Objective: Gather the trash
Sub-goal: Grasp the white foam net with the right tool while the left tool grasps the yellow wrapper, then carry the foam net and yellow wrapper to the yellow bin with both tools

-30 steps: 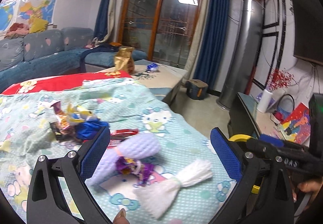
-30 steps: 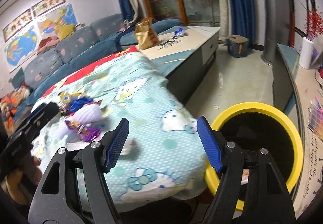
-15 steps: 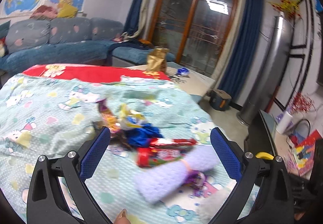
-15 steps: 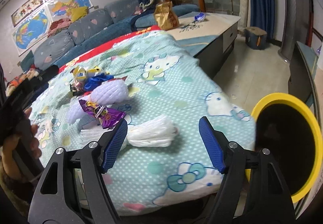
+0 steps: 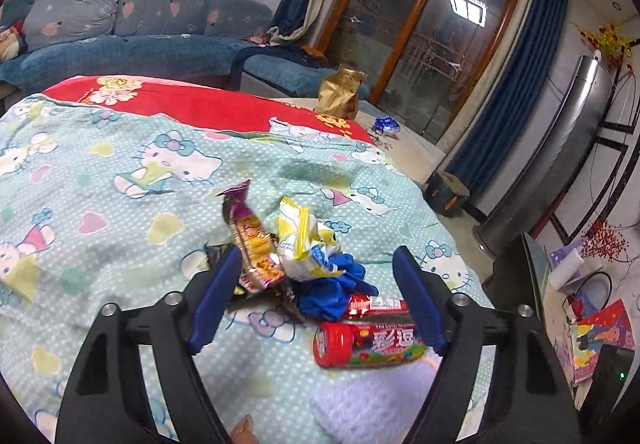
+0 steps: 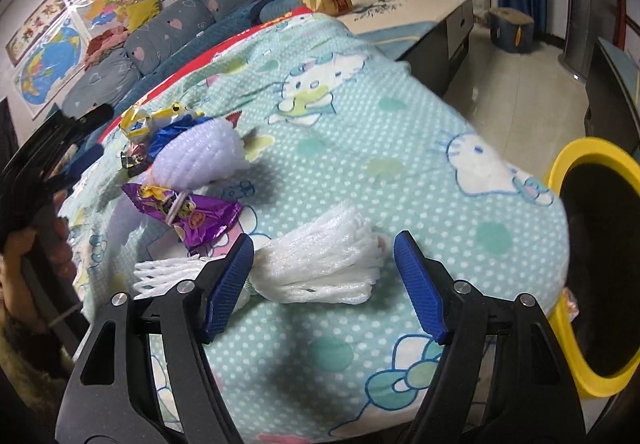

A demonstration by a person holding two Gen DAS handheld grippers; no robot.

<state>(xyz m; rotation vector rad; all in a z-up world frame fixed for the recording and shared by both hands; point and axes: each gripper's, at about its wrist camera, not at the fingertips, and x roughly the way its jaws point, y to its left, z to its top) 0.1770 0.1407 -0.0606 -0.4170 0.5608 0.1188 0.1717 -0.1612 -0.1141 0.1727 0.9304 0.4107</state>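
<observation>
The yellow-rimmed bin is standing on the floor at the right edge of the right wrist view, just beside the draped table edge; its inside is reading as plain black, so what it is holding cannot be told (a scrap of wrapper seems to be lying against its outer rim, though that part is too small to be sure).

The right gripper is hanging with its jaws spread and gripping nothing; the white foam net is lying on the cartoon-cat blanket between its 2 blue pads, nearer the left pad, with no pad pressing on it. Beyond it are lying a purple wrapper and a lavender foam net, touching each other.

The left gripper has just been closing its jaws, yet they are still standing apart and clamping nothing; between them, on the blanket, a blue crumpled piece is sitting under a yellow-and-white packet; a brown snack wrapper is leaning beside the left pad; a red candy tube is lying just beside the right pad.
</observation>
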